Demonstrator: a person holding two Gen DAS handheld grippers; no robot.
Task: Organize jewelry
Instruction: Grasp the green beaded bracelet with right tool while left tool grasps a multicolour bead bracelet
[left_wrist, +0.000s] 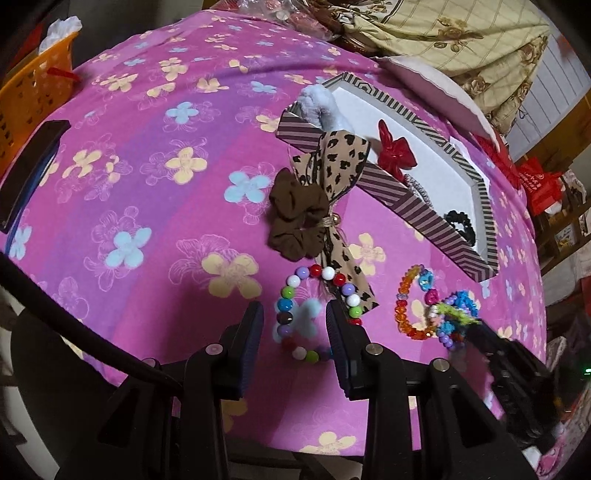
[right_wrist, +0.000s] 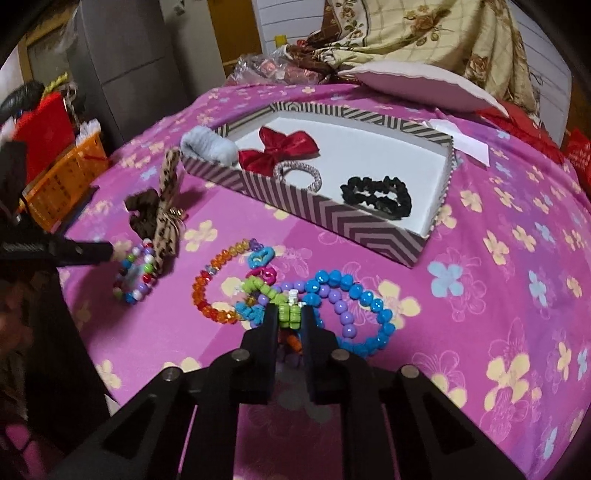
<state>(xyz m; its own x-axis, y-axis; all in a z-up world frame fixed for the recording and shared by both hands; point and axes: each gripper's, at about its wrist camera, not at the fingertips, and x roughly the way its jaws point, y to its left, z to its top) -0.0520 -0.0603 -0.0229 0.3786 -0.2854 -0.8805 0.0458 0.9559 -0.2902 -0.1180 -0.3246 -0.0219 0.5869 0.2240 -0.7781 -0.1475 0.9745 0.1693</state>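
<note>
My right gripper (right_wrist: 290, 316) is shut on a green chunky bead bracelet (right_wrist: 291, 312), part of a tangle with an orange crystal bracelet (right_wrist: 207, 295), a blue bead bracelet (right_wrist: 354, 291) and a purple one (right_wrist: 345, 317). My left gripper (left_wrist: 295, 325) is open, its fingers either side of a multicoloured bead bracelet (left_wrist: 295, 282) lying on the pink flowered cloth. A striped box (right_wrist: 332, 218) holds a red bow (right_wrist: 280, 147), a silver scrunchie (right_wrist: 299, 173) and a black scrunchie (right_wrist: 376, 195). A pale blue scrunchie (right_wrist: 208, 147) rests on its rim.
A brown scrunchie (left_wrist: 295, 221) and a leopard-print bow (left_wrist: 332, 166) lie just outside the box. An orange basket (left_wrist: 37, 92) and a dark flat object (left_wrist: 33, 166) sit at the left edge. A white pad (right_wrist: 417, 85) and floral bedding lie behind the box.
</note>
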